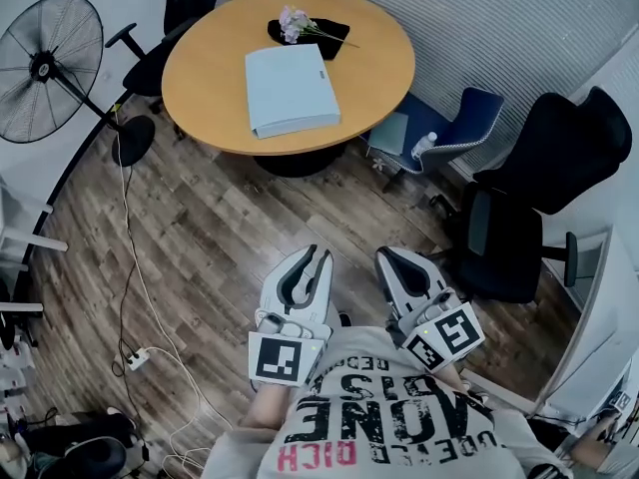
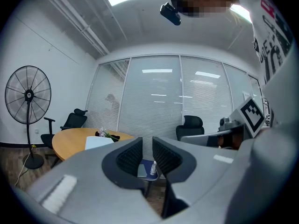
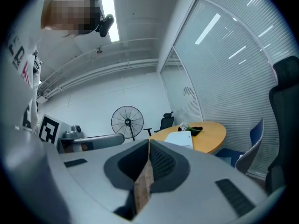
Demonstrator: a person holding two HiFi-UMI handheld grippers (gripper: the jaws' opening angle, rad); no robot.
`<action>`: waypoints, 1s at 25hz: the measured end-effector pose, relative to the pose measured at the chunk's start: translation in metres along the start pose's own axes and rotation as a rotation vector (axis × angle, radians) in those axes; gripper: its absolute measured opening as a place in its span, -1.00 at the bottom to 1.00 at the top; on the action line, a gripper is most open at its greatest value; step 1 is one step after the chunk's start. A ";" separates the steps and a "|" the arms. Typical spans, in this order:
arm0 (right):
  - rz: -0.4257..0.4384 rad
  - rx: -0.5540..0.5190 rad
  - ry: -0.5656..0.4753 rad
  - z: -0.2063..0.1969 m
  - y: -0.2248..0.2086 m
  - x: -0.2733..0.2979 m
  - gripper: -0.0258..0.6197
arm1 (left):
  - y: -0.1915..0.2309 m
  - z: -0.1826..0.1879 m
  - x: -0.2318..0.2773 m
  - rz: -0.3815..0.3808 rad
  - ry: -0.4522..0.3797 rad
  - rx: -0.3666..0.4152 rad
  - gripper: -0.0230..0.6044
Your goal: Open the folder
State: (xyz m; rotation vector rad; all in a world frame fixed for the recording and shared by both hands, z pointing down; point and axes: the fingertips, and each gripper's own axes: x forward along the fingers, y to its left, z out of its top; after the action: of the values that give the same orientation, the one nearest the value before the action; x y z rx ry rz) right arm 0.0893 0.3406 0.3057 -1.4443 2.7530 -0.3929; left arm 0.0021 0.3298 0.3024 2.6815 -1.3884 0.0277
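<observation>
A closed pale blue folder [image 1: 290,88] lies flat on the round wooden table [image 1: 379,68], far ahead of both grippers. It shows small in the left gripper view [image 2: 98,142] and in the right gripper view [image 3: 180,138]. My left gripper [image 1: 319,254] is held level near the person's body; its jaws [image 2: 147,141] stand apart with nothing between them. Beside it, my right gripper [image 1: 383,255] has its tips together [image 3: 149,143] and holds nothing. Neither gripper is near the folder.
Pink flowers [image 1: 297,23] on a black cloth lie behind the folder. A standing fan [image 1: 45,63] is at the left. A blue chair [image 1: 459,128] with a bottle [image 1: 424,145] and black office chairs [image 1: 544,198] are at the right. A cable and power strip [image 1: 138,359] lie on the wood floor.
</observation>
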 end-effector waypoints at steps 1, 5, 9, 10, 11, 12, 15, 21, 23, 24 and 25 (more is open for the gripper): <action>-0.003 0.002 -0.001 0.003 -0.001 0.008 -0.88 | 0.007 0.003 0.005 -0.005 -0.011 0.008 -0.68; -0.015 -0.002 -0.020 0.023 -0.005 0.039 -0.88 | 0.034 0.018 0.026 -0.036 -0.019 0.005 -0.68; -0.039 0.000 -0.030 0.033 -0.011 0.067 -0.88 | 0.057 0.028 0.044 -0.059 0.002 -0.017 -0.68; -0.043 0.001 -0.031 0.033 -0.012 0.073 -0.88 | 0.061 0.029 0.048 -0.066 0.006 -0.021 -0.68; -0.045 0.001 -0.031 0.033 -0.013 0.080 -0.88 | 0.066 0.029 0.051 -0.072 0.006 -0.021 -0.68; -0.047 0.001 -0.032 0.032 -0.014 0.086 -0.88 | 0.070 0.029 0.054 -0.076 0.002 -0.017 -0.68; -0.048 0.009 -0.034 0.031 -0.015 0.104 -0.88 | 0.085 0.029 0.062 -0.085 -0.018 -0.001 -0.69; -0.059 0.010 -0.033 0.030 -0.013 0.131 -0.88 | 0.111 0.026 0.066 -0.078 -0.023 -0.012 -0.69; -0.065 0.009 -0.030 0.030 -0.012 0.137 -0.88 | 0.117 0.024 0.066 -0.076 -0.022 -0.015 -0.69; -0.068 0.007 -0.030 0.030 -0.014 0.139 -0.88 | 0.119 0.024 0.067 -0.076 -0.020 -0.015 -0.69; -0.070 0.005 -0.030 0.031 -0.015 0.142 -0.88 | 0.121 0.024 0.069 -0.075 -0.020 -0.015 -0.69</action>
State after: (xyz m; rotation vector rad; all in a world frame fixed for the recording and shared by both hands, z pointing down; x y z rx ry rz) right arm 0.0242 0.2107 0.2945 -1.5358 2.6828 -0.3756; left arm -0.0577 0.2016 0.2953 2.7264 -1.2872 -0.0160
